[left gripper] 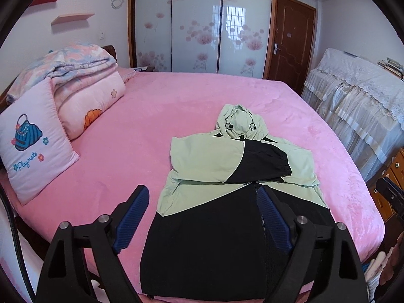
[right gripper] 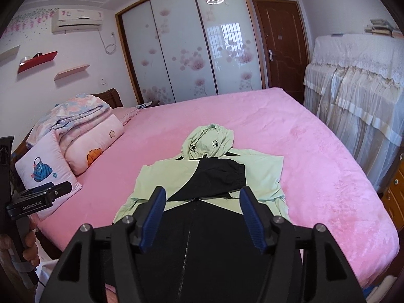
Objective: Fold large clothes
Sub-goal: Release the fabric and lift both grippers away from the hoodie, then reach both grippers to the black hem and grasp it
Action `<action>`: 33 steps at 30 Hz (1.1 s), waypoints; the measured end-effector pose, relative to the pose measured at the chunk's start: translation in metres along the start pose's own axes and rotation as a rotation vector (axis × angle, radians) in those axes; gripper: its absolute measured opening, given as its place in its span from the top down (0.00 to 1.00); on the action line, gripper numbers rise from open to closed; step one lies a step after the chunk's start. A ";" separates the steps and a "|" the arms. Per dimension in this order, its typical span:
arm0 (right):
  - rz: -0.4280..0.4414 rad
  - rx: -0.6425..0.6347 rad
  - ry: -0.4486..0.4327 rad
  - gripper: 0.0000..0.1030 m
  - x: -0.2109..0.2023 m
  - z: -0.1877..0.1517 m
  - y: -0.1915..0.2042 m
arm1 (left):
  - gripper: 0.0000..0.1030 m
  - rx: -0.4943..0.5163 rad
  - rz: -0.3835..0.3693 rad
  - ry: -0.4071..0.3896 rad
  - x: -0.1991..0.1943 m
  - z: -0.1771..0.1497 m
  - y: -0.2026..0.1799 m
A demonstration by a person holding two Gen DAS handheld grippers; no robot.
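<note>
Left wrist view: the left gripper hovers above the near end of a bed, its two blue-padded fingers spread wide apart with nothing between them. Below it lies a hooded jacket, pale green above and black below, spread flat on the pink bedspread. One black-ended sleeve is folded across the chest. The hood points toward the far end of the bed, and the black hem reaches the near edge.

Right wrist view: the right gripper also hangs over the jacket's black lower half, jaws parted wide and holding nothing. The front zipper runs between its fingers. At the left edge, a hand grips the handle of the other gripper.

To the left of the jacket, a white cushion with a blue handbag picture leans beside a folded floral quilt. Beyond the bed stand sliding wardrobe doors printed with pink flowers, and a brown door to their right. A cabinet draped in lace cloth stands along the right side.
</note>
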State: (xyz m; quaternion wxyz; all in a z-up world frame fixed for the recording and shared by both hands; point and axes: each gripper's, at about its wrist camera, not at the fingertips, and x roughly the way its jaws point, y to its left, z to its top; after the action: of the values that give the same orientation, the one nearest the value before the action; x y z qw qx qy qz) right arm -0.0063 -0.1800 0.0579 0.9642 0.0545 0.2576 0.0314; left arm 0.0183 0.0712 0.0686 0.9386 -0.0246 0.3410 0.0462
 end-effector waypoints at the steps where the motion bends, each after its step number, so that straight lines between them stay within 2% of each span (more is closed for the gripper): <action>1: 0.003 -0.008 0.001 0.40 -0.003 -0.002 0.003 | 0.15 0.007 0.006 -0.007 -0.006 -0.005 0.001; 6: 0.005 -0.036 0.007 0.40 -0.014 -0.024 0.008 | 0.15 0.015 0.012 0.001 -0.023 -0.033 0.003; 11: -0.018 -0.052 0.039 0.40 -0.013 -0.047 0.003 | 0.15 0.027 0.016 0.030 -0.024 -0.056 0.007; 15: -0.041 -0.045 0.081 0.40 -0.009 -0.065 -0.009 | 0.15 0.027 -0.034 0.094 -0.014 -0.073 0.015; 22: -0.091 -0.012 0.144 0.40 0.001 -0.096 -0.038 | 0.15 -0.017 -0.047 0.287 0.036 -0.113 0.048; 28: -0.128 0.016 0.239 0.40 0.020 -0.129 -0.074 | 0.15 -0.094 -0.061 0.454 0.101 -0.161 0.091; 33: -0.174 0.067 0.312 0.40 0.035 -0.158 -0.111 | 0.15 -0.144 -0.049 0.504 0.133 -0.189 0.113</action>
State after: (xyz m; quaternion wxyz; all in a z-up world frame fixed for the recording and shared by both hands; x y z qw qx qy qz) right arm -0.0518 -0.2733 -0.1091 0.9093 0.0586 0.4087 -0.0527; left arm -0.0120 0.1778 -0.1631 0.8207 -0.1105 0.5591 0.0400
